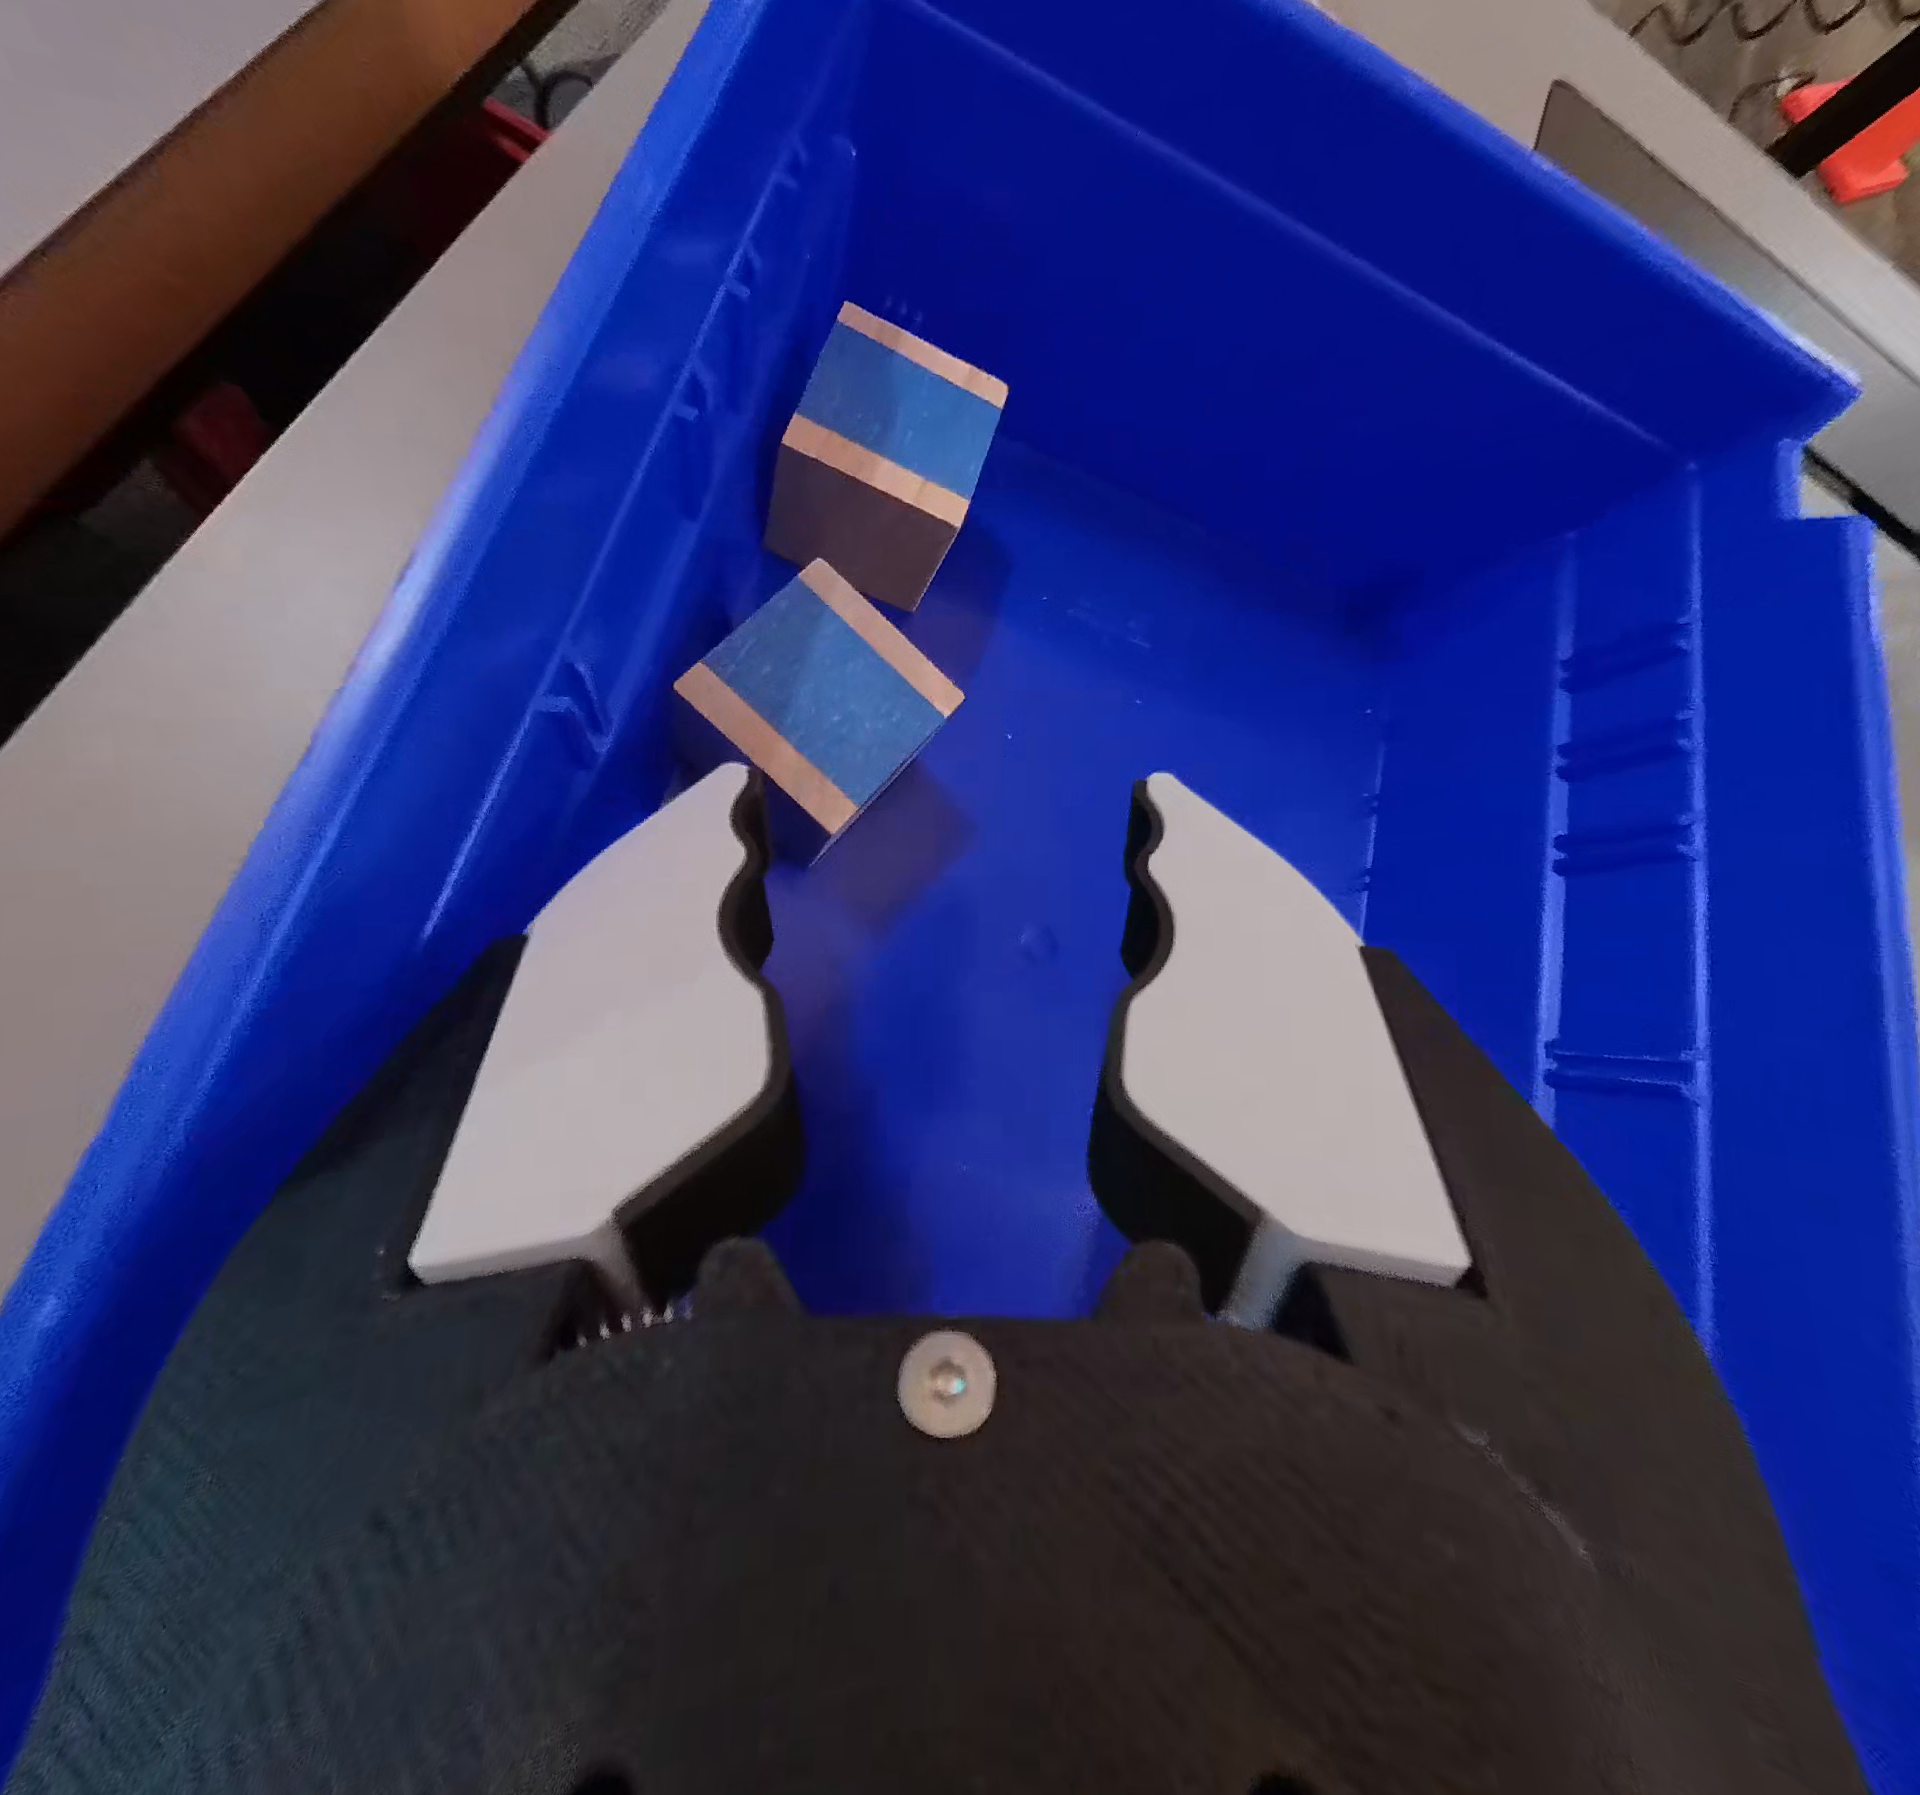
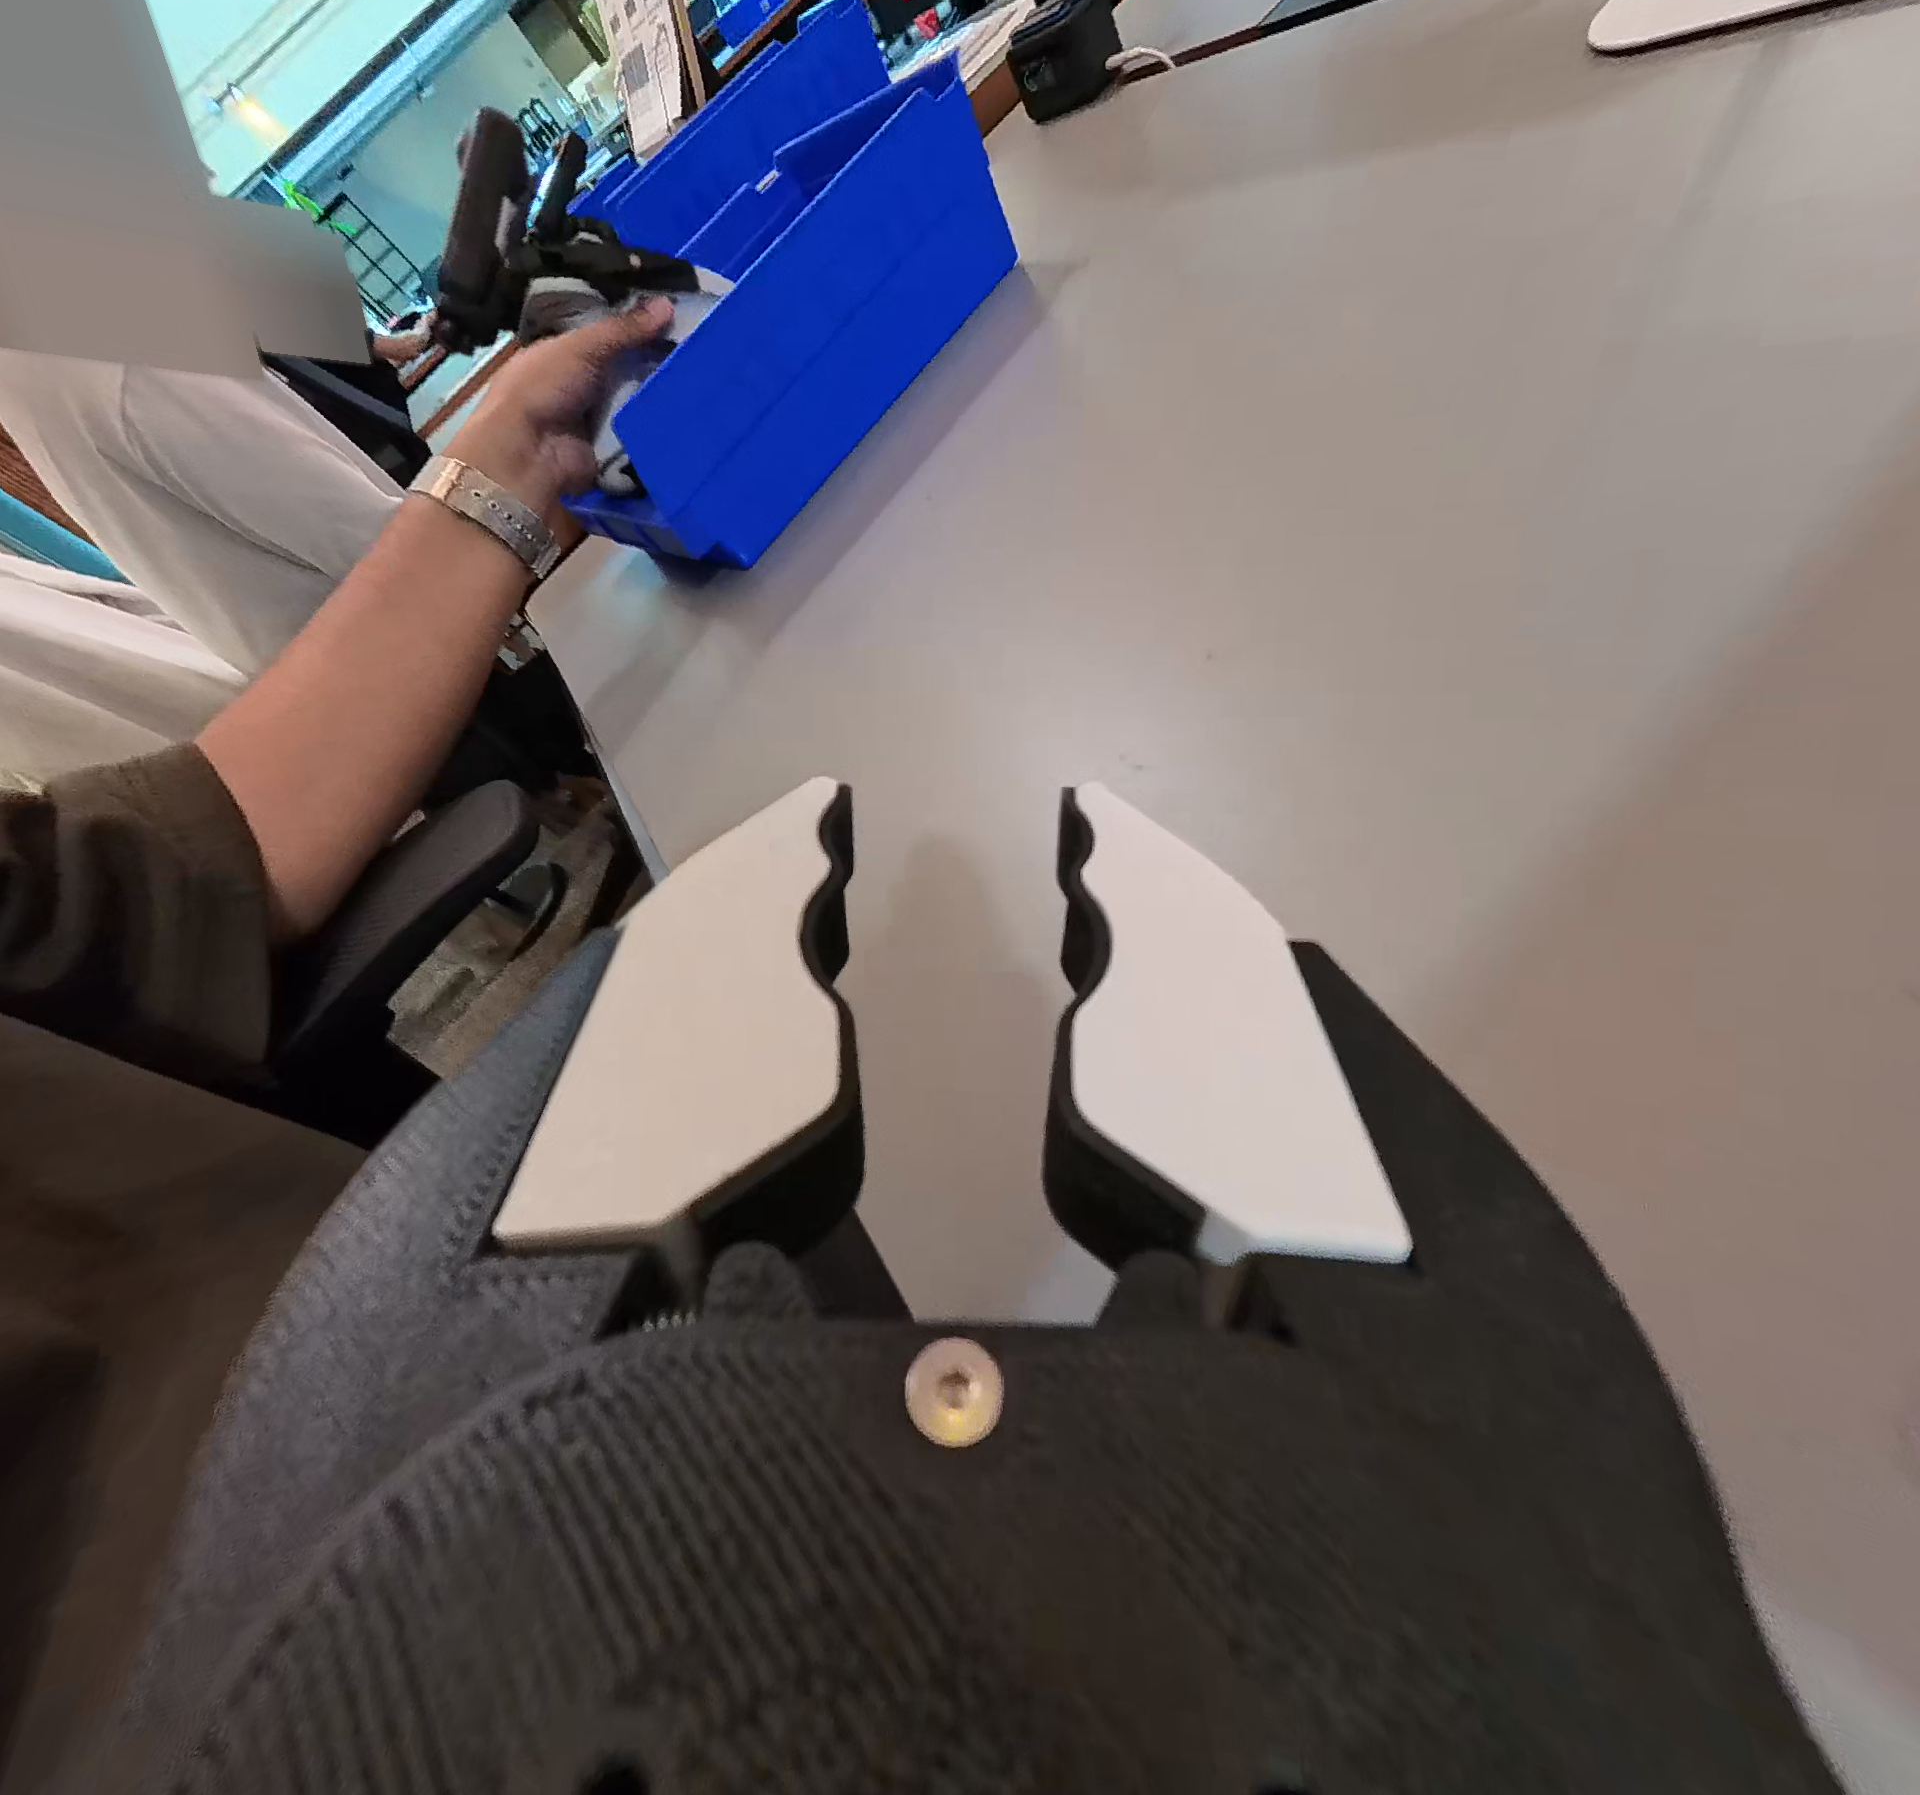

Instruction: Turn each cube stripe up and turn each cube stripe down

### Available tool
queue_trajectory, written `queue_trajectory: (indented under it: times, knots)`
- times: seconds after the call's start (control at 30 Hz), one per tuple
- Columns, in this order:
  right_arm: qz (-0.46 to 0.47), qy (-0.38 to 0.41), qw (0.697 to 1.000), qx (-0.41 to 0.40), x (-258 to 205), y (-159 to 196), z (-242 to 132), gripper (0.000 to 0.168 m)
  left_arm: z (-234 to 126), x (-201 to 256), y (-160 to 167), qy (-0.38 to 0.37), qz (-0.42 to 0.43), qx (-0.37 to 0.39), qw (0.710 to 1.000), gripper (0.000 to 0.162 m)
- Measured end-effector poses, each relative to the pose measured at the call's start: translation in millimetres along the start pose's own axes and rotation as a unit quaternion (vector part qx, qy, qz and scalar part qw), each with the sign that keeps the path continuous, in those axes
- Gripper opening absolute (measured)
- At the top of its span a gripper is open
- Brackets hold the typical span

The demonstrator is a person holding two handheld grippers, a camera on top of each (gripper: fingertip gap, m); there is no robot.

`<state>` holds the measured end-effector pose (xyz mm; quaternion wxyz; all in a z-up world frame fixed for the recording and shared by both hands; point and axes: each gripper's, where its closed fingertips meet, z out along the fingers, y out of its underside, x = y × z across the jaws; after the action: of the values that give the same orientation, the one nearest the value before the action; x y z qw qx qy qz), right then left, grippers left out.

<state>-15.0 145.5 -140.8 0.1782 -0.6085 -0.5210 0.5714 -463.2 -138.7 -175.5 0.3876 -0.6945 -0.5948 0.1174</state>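
Left camera is showing inside the blue plastic bin (image 1: 1195, 311): my left gripper (image 1: 940, 784) is hovering wide open, holding nothing. Two wooden cubes are sitting by the left wall, near cube (image 1: 821, 706) and far cube (image 1: 883, 436), both blue stripe up. Right camera is seeing only the bin's outside (image 2: 831, 363); my right gripper (image 2: 956, 795) is sitting half open, empty, over the smooth grey table (image 2: 1403, 550).

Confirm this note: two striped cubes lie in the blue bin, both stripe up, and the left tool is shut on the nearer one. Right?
Not quite. In the left wrist view the left tool is open, holding nothing; the nearer cube sits just beyond its tips. Both cubes, including the farther cube, lie stripe up in the blue bin.
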Motion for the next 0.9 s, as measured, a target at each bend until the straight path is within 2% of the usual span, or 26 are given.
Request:
queue_trajectory:
  times: [0.1, 0.3, 0.57, 0.9]
  knots:
    - [0.015, -0.008, 1.000, 0.001, 0, -1, -1, 0.036, 7, 1, 8, -0.013, 0.018, -0.026, 0.999, 0.067]
    - [0.025, -0.013, 1.000, 0.000, 0, 0, 0, 0.035, 12, 27, 23, 0.059, 0.021, -0.062, 0.996, 0.061]
    - [0.026, -0.017, 0.999, -0.005, -1, 2, 1, 0.035, 0, 4, -6, 0.002, 0.063, 0.015, 0.998, 0.062]
    - [0.034, 0.000, 0.999, 0.006, 4, 4, -10, 0.035, 19, -9, -8, -0.100, 0.158, -0.010, 0.982, 0.069]
